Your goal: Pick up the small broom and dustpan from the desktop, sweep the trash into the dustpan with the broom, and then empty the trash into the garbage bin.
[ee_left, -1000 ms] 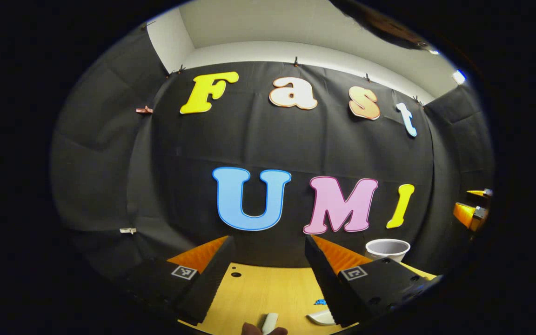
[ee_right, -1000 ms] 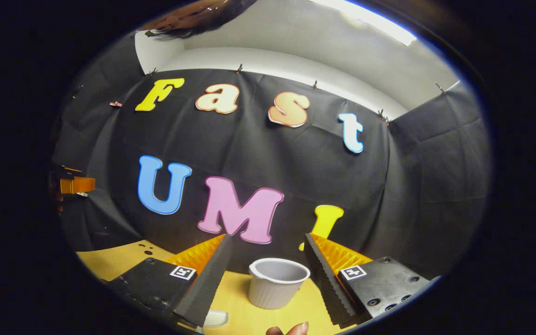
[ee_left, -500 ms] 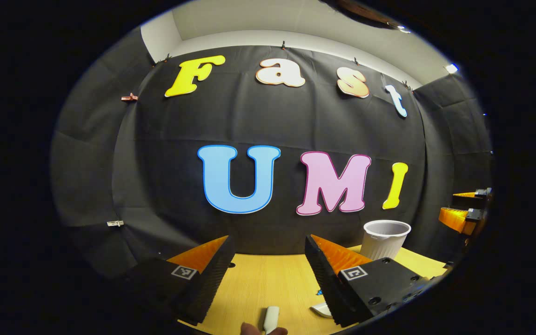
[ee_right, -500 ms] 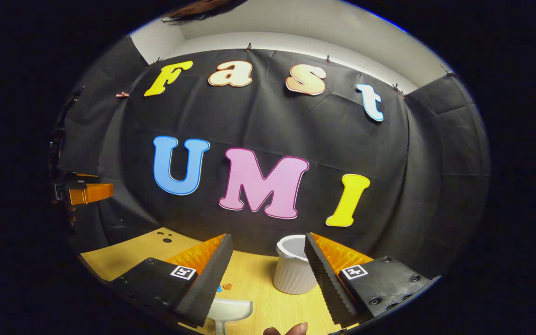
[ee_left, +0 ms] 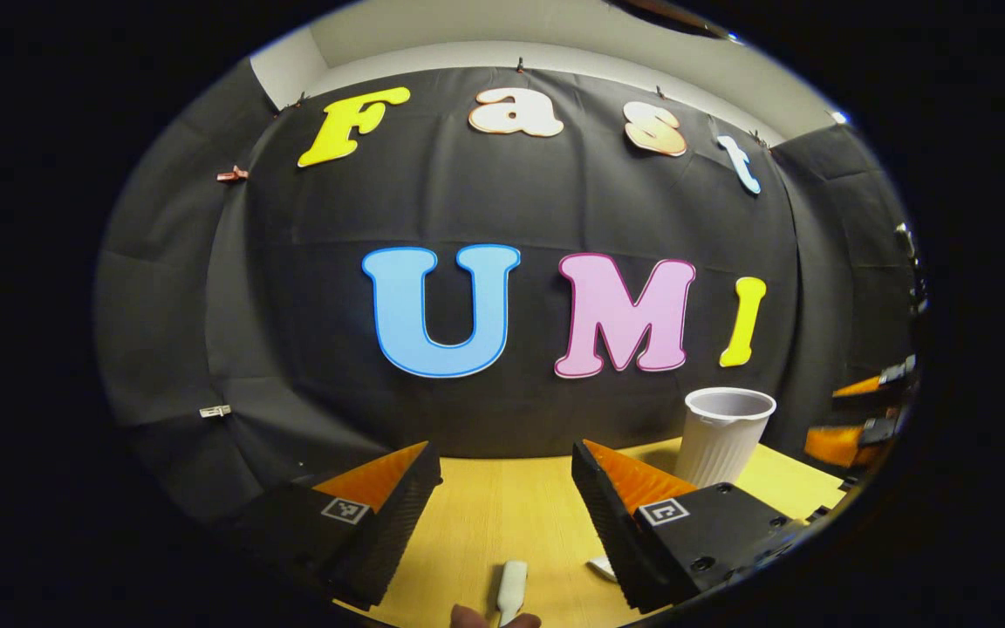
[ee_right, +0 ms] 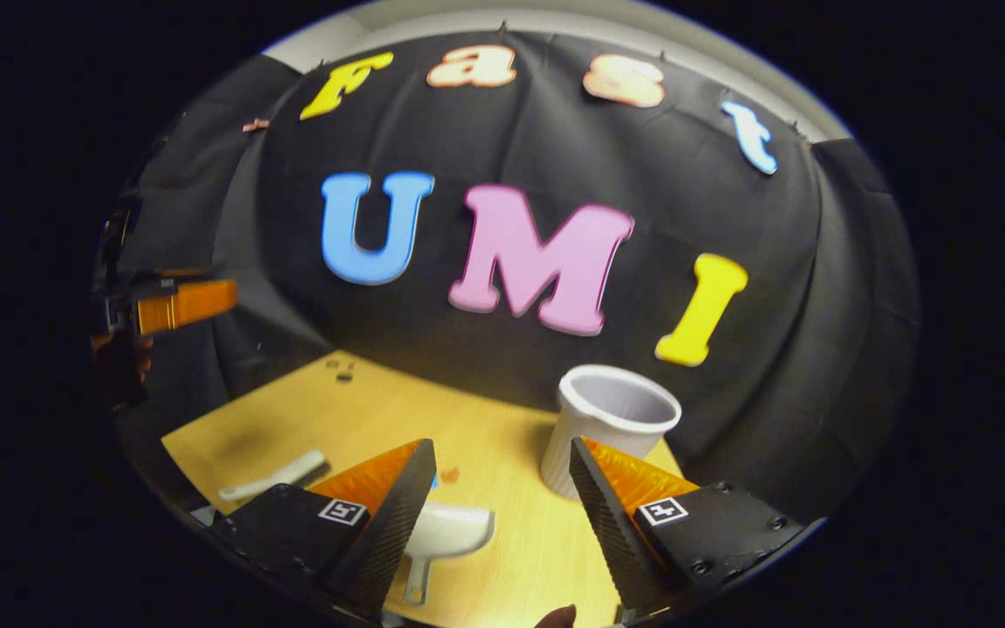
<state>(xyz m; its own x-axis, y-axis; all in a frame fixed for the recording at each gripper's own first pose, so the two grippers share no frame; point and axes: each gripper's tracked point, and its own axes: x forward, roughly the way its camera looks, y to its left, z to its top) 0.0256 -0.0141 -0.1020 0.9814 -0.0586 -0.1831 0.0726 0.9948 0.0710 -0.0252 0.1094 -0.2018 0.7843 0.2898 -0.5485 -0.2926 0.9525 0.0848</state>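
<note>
Both grippers hang wide above the desk, and we've got nothing in either one yet.

In the right gripper view the right gripper (ee_right: 498, 501) gapes over the desktop (ee_right: 354, 419), and the white dustpan (ee_right: 446, 536) lies just below and slightly left of its gap, handle pointing back toward us, scoop facing away. The small broom (ee_right: 280, 475) lies farther left, its long axis slanting across the desk, on the side of the left gripper (ee_right: 184, 301). In the left gripper view the left gripper (ee_left: 502, 501) stands equally open, with the broom's white handle (ee_left: 511, 584) almost between its fingers, running lengthwise toward us. So we'd say right takes pan, left takes broom. The ribbed garbage bin (ee_right: 611, 423) waits at the back right, and bits of trash (ee_right: 450, 475) sit just beyond the pan.
</note>
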